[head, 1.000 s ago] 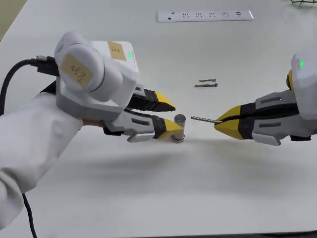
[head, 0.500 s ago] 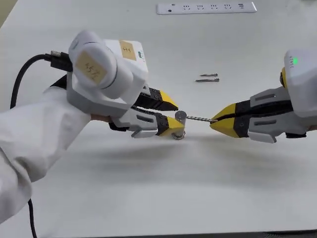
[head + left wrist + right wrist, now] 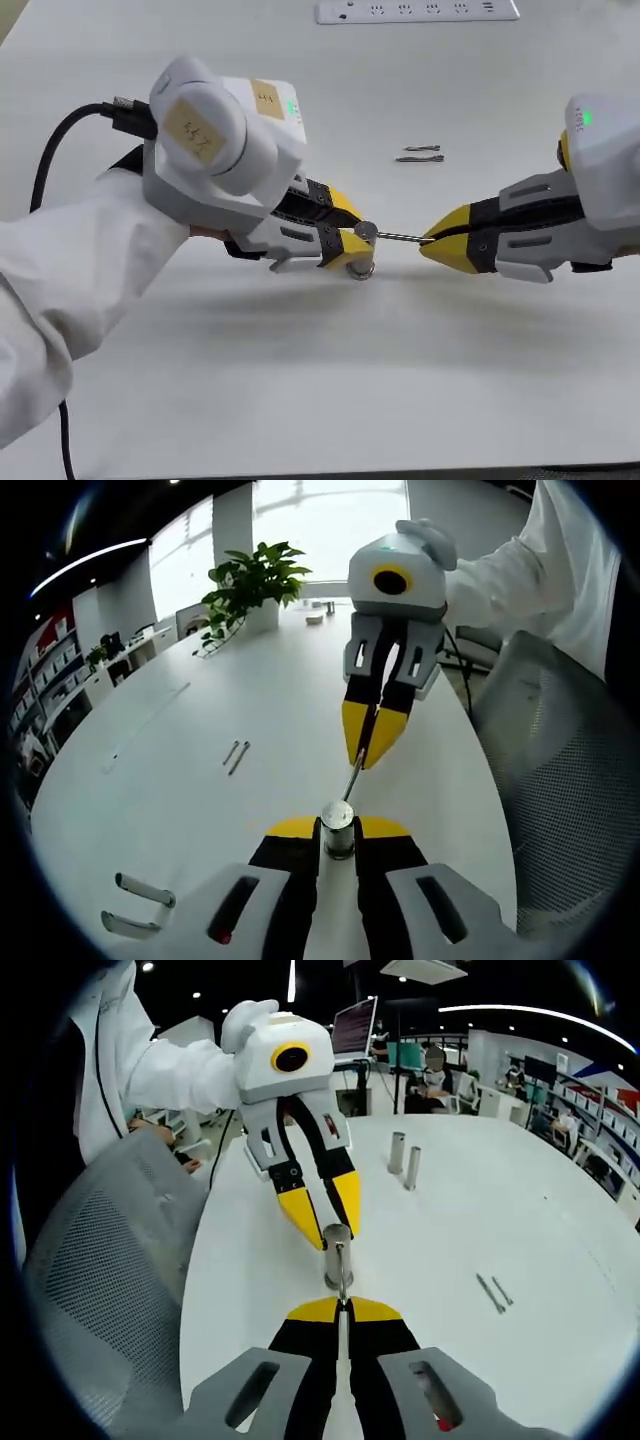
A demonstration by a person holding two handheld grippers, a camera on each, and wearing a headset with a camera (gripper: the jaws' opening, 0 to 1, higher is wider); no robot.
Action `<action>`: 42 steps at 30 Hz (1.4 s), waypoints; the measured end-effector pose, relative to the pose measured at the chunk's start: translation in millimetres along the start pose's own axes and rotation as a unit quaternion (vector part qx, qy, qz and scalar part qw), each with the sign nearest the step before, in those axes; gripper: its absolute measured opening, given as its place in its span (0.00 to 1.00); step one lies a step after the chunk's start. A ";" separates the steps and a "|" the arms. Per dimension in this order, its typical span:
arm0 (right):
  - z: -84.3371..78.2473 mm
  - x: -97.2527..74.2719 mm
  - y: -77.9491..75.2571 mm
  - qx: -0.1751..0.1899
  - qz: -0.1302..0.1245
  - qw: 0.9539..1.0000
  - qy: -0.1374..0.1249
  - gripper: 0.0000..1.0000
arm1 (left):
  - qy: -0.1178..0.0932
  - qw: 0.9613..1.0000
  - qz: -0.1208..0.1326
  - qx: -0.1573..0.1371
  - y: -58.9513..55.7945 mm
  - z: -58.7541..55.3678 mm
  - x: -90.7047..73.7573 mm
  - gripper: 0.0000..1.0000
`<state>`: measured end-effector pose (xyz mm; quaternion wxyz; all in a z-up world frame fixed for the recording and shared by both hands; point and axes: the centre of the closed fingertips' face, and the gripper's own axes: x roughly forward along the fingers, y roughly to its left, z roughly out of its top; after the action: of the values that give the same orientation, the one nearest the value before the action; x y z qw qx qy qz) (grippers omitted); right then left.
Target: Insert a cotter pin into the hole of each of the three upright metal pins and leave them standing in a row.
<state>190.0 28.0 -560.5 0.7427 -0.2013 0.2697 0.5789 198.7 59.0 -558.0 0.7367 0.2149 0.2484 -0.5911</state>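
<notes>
Held the short silver metal pin (image 3: pixel 338 830) upright on the white tabletop (image 3: pixel 300 380), clamped between the closed jaws of the left gripper (image 3: pixel 350 238). Pinched the thin steel cotter pin (image 3: pixel 354 777) in the closed tips of the right gripper (image 3: pixel 428 243), nearly level, its free end touching the top part of the metal pin; could not tell whether inside the hole. Saw two more upright metal pins (image 3: pixel 397 1152) standing side by side farther off, and two spare cotter pins (image 3: pixel 420 154) lying together on the tabletop.
</notes>
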 end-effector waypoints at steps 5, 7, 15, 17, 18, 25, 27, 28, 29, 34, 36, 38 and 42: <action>1.9 1.8 -2.2 -0.007 0.000 1.000 0.003 0.00 | 0.001 1.000 -0.001 0.003 -0.9 -0.7 -0.9 0.10; 4.1 3.8 -1.8 -0.010 0.004 1.000 0.003 0.00 | 0.001 1.000 -0.001 0.002 -0.9 -0.8 -1.1 0.10; 7.4 15.6 0.8 -0.023 0.013 1.000 0.005 0.00 | 0.003 1.000 0.003 0.000 -0.6 -1.0 -1.8 0.10; 9.3 18.7 1.1 -0.026 0.015 1.000 0.005 0.00 | 0.004 1.000 0.003 0.001 -0.6 -1.0 -2.0 0.10; 10.3 20.3 1.5 -0.029 0.017 0.999 0.005 0.00 | 0.004 1.000 0.003 0.001 -0.5 -1.3 -2.2 0.10; 16.4 28.4 3.9 -0.039 0.030 0.999 0.009 0.00 | 0.008 1.000 0.003 0.006 -1.6 -0.8 -2.6 0.10; 17.8 30.0 4.7 -0.045 0.034 0.998 0.011 0.00 | 0.008 1.000 0.003 0.006 -1.9 -0.6 -2.7 0.10; 16.7 29.5 3.7 -0.047 0.035 0.998 0.012 0.00 | 0.008 1.000 0.003 0.005 -2.1 -0.6 -2.8 0.10; 16.4 29.7 3.3 -0.050 0.037 0.998 0.012 0.00 | 0.009 1.000 0.003 0.006 -1.7 -0.8 -2.7 0.10; 19.1 31.9 5.3 -0.064 0.041 0.997 0.014 0.00 | 0.011 1.000 0.003 0.008 -1.7 -0.5 -2.8 0.10; 18.7 31.6 5.8 -0.079 0.044 0.996 0.019 0.00 | 0.012 1.000 0.001 0.009 -2.0 -0.3 -3.0 0.10; 18.9 31.2 6.3 -0.082 0.046 0.995 0.019 0.00 | 0.013 1.000 0.001 0.011 -1.5 -0.5 -2.8 0.10; 19.3 31.0 6.8 -0.086 0.049 0.995 0.021 0.00 | 0.015 1.000 0.001 0.011 -1.5 -0.5 -3.0 0.10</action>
<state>192.4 64.7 -565.1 0.6874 -0.2632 0.2434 0.6317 196.7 61.3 -556.5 0.7312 0.2318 0.2524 -0.5899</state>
